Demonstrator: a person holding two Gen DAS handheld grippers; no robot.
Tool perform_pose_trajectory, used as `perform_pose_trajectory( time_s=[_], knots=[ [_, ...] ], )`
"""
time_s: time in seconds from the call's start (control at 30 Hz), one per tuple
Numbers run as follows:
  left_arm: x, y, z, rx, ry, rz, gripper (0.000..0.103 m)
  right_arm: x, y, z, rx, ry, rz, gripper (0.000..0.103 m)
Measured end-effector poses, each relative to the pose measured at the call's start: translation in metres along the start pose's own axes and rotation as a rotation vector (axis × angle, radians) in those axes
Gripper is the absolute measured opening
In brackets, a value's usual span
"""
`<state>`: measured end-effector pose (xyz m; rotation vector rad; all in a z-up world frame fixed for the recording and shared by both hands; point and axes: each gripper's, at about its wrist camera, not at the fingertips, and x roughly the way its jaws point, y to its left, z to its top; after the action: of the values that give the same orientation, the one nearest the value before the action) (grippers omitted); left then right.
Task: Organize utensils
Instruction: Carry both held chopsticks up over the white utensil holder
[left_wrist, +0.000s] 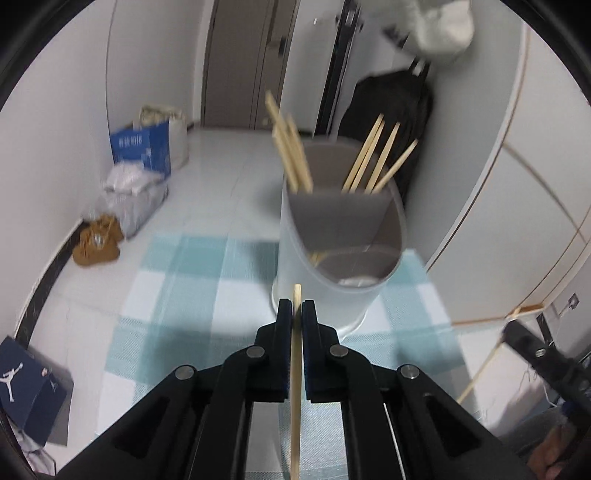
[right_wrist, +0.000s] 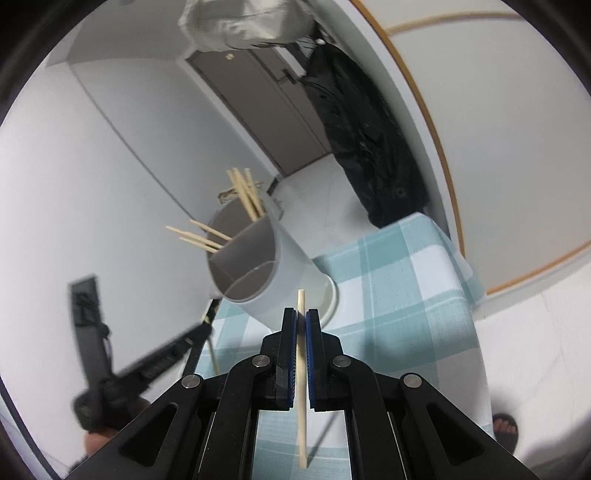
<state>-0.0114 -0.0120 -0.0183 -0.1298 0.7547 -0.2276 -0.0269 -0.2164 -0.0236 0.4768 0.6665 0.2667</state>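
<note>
Chopsticks: one pinched in left gripper (left_wrist: 296, 314), one (right_wrist: 302, 354) in right gripper (right_wrist: 301, 325), both held just before grey divided holder (left_wrist: 340, 236) on checked cloth (left_wrist: 177, 280). More sticks (left_wrist: 373, 162) lean in holder's far compartments. Risk: protruding tip strikes holder rim, tipping holder; thin stick pivots between pads, misses compartment.

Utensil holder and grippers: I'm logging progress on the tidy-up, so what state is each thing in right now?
Left gripper: shut on one wooden chopstick.
Right gripper: shut on another wooden chopstick.
Grey divided plastic utensil holder: upright on the checked tablecloth, back compartments hold chopsticks.
Loaded wooden chopsticks: leaning out past the rim.
</note>
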Motion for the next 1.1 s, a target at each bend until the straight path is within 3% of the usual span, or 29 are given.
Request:
perform_pose_trajectory(
  time_s=[0.27, 1.1],
  knots=[
    [-0.009, 0.013, 0.002, 0.033, -0.047, -0.016, 0.001, -0.006, 0.021, -0.005, -0.09, -0.047, 0.0, 0.004],
    [-0.04, -0.004, 0.004, 0.093, -0.042, -0.049, 0.001, -0.019, 0.033, -0.008, -0.083, -0.116, -0.045, 0.004]
  ],
)
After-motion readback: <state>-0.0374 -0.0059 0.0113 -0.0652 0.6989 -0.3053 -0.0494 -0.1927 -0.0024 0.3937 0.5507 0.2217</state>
